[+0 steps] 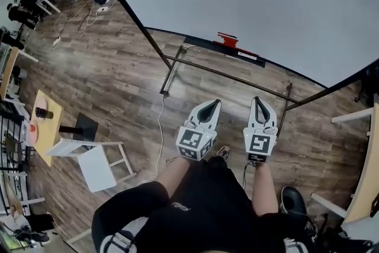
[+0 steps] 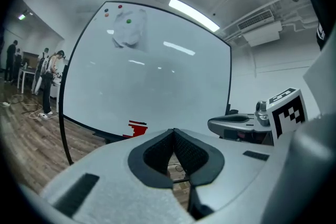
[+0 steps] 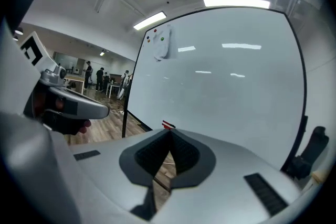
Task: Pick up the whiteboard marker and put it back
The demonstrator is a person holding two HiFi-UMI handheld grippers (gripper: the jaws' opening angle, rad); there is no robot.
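Note:
A large whiteboard (image 1: 254, 3) on a dark metal stand fills the far side. On its tray lies a red object (image 1: 227, 40), which also shows as a small red shape in the left gripper view (image 2: 137, 128) and the right gripper view (image 3: 168, 125). I cannot make out a marker as such. My left gripper (image 1: 213, 102) and right gripper (image 1: 259, 100) are held side by side in front of my body, well short of the board. They point toward it. Both are shut with nothing between the pads (image 2: 181, 152) (image 3: 181, 150).
The stand's crossbar (image 1: 225, 74) and legs lie between me and the board. A cable (image 1: 160, 127) runs across the wood floor. A small white table (image 1: 98, 163) and a yellow table (image 1: 44, 124) stand at the left, and a wooden desk edge (image 1: 364, 175) at the right. People are at the far left.

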